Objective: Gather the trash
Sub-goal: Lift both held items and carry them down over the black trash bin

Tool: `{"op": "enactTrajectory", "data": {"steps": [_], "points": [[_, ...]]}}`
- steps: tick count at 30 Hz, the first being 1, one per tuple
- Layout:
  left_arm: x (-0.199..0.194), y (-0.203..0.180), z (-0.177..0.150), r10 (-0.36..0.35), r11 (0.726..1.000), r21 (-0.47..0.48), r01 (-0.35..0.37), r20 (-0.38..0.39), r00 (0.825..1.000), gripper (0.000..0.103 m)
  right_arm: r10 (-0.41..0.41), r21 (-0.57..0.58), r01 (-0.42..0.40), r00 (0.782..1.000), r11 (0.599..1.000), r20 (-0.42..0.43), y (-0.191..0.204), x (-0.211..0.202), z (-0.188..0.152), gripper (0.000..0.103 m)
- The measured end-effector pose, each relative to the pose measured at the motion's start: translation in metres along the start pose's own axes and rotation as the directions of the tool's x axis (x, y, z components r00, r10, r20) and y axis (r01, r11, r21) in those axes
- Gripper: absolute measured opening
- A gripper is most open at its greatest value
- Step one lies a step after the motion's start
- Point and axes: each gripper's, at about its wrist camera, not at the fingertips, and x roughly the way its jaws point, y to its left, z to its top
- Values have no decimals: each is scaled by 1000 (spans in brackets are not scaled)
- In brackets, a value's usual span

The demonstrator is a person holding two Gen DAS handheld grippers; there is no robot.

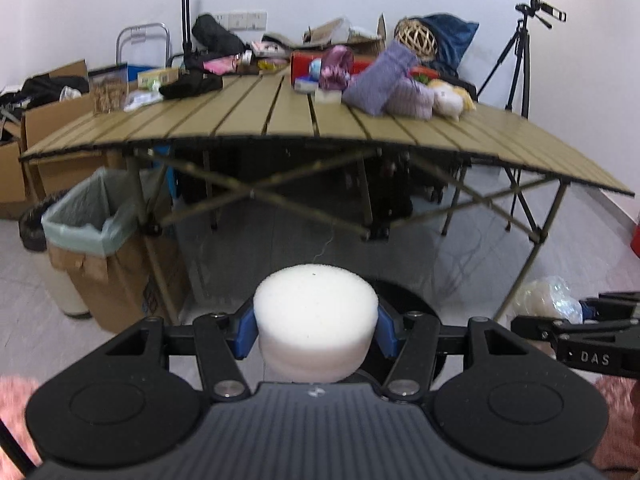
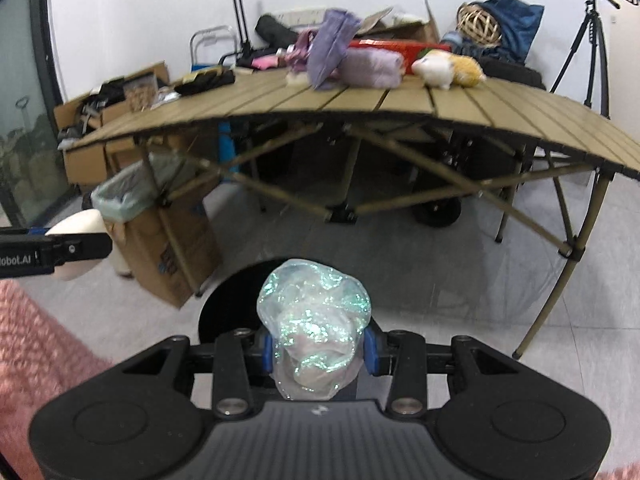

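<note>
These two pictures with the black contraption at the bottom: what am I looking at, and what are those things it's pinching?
No robot here: a person holds a hand-held claw in each hand, each with a wide-angle camera looking along its fingers. One picture is from the left claw, shut on a white foam cylinder. The other is from the right claw, shut on a crumpled shiny plastic wrapper. Ahead stands a folding slatted table with plush toys, cloth and boxes. Beside it on the floor stands a cardboard box lined with a bag, likely the trash bin.
</note>
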Motion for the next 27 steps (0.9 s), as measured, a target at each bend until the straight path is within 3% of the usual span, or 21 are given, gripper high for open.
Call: {"op": "enactTrajectory", "data": {"steps": [16, 27], "points": [[5, -23, -37, -8, 996, 81, 19, -142, 990, 58, -20, -43, 15, 994, 999, -112, 25, 0, -12, 39], [19, -18, -36, 12, 998, 61, -2, -160, 987, 57, -4, -35, -1, 987, 999, -162, 21, 31, -9, 39]]}}
